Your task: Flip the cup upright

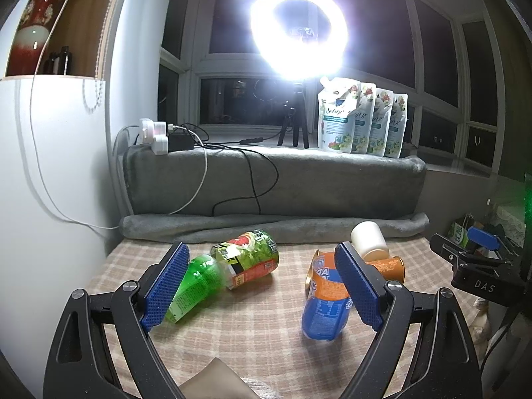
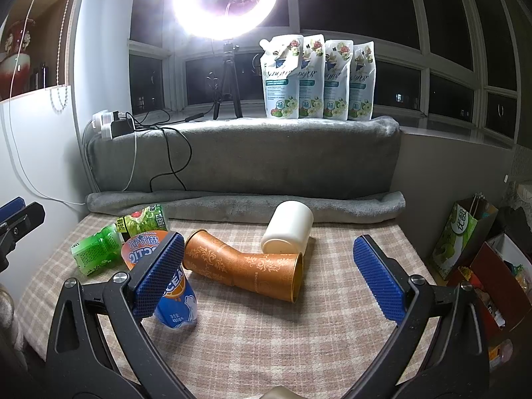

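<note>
Several cups lie on their sides on the checked tablecloth point(image 2: 266, 339). A green cup point(image 1: 196, 282) is nested with a red and green printed cup point(image 1: 252, 256). A blue and orange cup point(image 1: 327, 299) lies in the middle. Two nested brown patterned cups point(image 2: 252, 266) lie behind it, with a cream cup point(image 2: 289, 232) at the back. My left gripper point(image 1: 262, 286) is open, its fingers beside the green cup and the blue cup. My right gripper point(image 2: 269, 279) is open around the brown cups. Both hold nothing.
A grey blanket point(image 2: 246, 163) covers the ledge behind the table, with a rolled edge at the table's back. A ring light on a tripod point(image 2: 226, 76), detergent pouches point(image 2: 316, 79) and a power strip with cables point(image 2: 113, 123) stand on it. Bags and boxes point(image 2: 472, 252) stand at the right.
</note>
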Demonstrator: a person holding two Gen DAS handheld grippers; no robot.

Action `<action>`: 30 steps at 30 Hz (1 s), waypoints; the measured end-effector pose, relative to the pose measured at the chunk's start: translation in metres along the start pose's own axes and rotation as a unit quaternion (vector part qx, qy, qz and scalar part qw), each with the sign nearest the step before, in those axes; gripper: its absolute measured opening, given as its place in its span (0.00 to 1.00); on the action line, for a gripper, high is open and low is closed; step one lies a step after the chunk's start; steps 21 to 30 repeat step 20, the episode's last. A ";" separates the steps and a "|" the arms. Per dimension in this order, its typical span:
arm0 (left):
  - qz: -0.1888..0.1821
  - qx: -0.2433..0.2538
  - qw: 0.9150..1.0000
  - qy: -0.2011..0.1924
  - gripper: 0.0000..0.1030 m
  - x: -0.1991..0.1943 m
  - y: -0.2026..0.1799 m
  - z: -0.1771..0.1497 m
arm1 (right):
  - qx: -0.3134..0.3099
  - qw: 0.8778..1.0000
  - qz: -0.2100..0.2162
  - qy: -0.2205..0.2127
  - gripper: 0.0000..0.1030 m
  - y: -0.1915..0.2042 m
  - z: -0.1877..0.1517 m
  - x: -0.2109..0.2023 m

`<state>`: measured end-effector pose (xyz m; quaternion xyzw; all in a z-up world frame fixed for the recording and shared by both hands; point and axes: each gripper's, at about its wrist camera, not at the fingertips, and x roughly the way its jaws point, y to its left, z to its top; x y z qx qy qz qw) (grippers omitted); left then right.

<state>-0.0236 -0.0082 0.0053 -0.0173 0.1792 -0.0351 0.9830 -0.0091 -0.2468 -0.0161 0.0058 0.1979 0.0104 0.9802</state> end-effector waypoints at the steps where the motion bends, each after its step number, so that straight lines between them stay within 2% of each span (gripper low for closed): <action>1: -0.001 -0.001 1.000 0.000 0.87 0.000 0.000 0.000 | 0.001 1.000 0.000 0.000 1.00 0.000 0.000 0.000; 30: -0.002 -0.003 1.000 -0.006 0.87 -0.003 0.001 0.004 | -0.001 1.000 0.001 0.002 1.00 0.002 -0.001 0.002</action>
